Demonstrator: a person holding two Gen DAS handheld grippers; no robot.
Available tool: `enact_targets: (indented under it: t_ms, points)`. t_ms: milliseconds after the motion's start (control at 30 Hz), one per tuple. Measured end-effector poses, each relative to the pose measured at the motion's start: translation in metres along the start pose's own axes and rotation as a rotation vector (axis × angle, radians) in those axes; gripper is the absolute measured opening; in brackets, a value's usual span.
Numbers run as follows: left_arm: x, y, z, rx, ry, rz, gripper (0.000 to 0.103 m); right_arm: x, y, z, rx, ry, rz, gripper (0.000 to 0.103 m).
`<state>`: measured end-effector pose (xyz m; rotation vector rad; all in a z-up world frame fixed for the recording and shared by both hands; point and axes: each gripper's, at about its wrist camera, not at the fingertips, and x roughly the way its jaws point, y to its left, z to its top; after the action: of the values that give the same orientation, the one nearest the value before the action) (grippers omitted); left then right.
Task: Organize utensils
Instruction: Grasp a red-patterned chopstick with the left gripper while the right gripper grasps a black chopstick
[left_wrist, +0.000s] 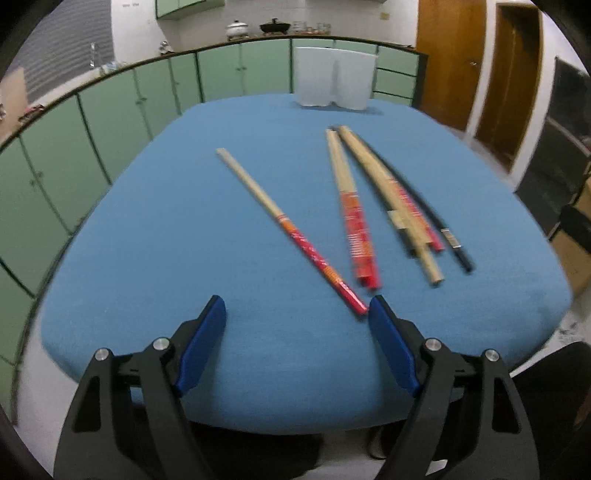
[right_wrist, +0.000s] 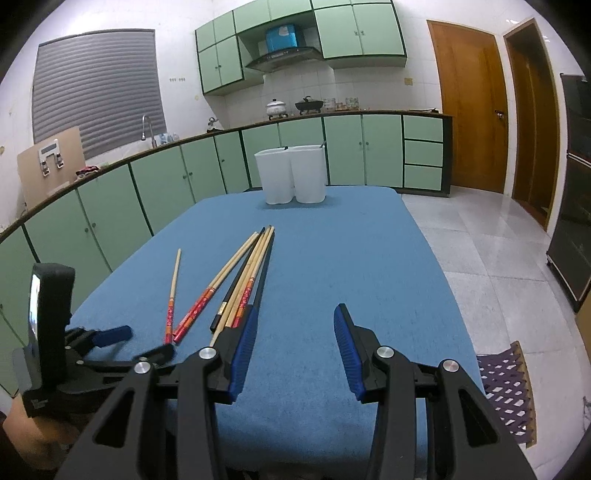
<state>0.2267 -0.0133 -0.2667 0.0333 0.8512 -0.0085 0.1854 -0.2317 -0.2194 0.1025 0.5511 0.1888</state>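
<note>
Nearest to me, the left gripper (left_wrist: 296, 308) hovers low over the near edge of the blue cloth-covered table (left_wrist: 184, 240), its blue-padded jaws spread wide with nothing between them. The red end of a single bamboo chopstick with a red patterned handle (left_wrist: 291, 233) lies just beside the inner tip of its right-hand finger; whether they touch I cannot tell. To its right, the right gripper (right_wrist: 294, 314) is likewise wide apart and empty, its left finger sitting over the near ends of the bunched chopsticks.

On the cloth, that lone chopstick lies slanted apart from the others. Next comes a pair of bamboo chopsticks with red printed handles (left_wrist: 351, 214), lying close together. Beside them is a loose bundle of bamboo chopsticks (left_wrist: 391, 203) mixed with a black chopstick with a pale band near its end (left_wrist: 436, 221). The red handles carry small pale markings, too blurred to read.

At the far edge of the table stands a white plastic two-compartment utensil holder (right_wrist: 291, 175). A dark tip pokes above the rim of each compartment; what they belong to I cannot make out.

Beyond it run green kitchen cabinets (right_wrist: 207, 162) under a counter, where a white lidded pot (right_wrist: 276, 108) and a black wok (right_wrist: 308, 104) sit.
</note>
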Motion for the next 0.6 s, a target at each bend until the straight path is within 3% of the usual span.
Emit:
enact_targets:
  t_ms: [133,233,333,600]
  points:
    - [-0.001,0.036,0.007,-0.078,0.011,0.063,0.075,0.004,0.005,-0.005,-0.019,0.016,0.018,0.043]
    - [-0.010,0.061,0.005,-0.143,-0.006,0.023,0.073,0.015,0.016,-0.016,-0.059,0.047,0.038,0.039]
    - [-0.013,0.061,0.004,-0.125,-0.021,-0.002,0.074,0.028,0.028,-0.026,-0.098,0.074,0.046,0.037]
    - [-0.002,0.048,0.000,-0.068,-0.039,0.020,0.080,0.062,0.041,-0.040,-0.144,0.117,0.028,0.032]
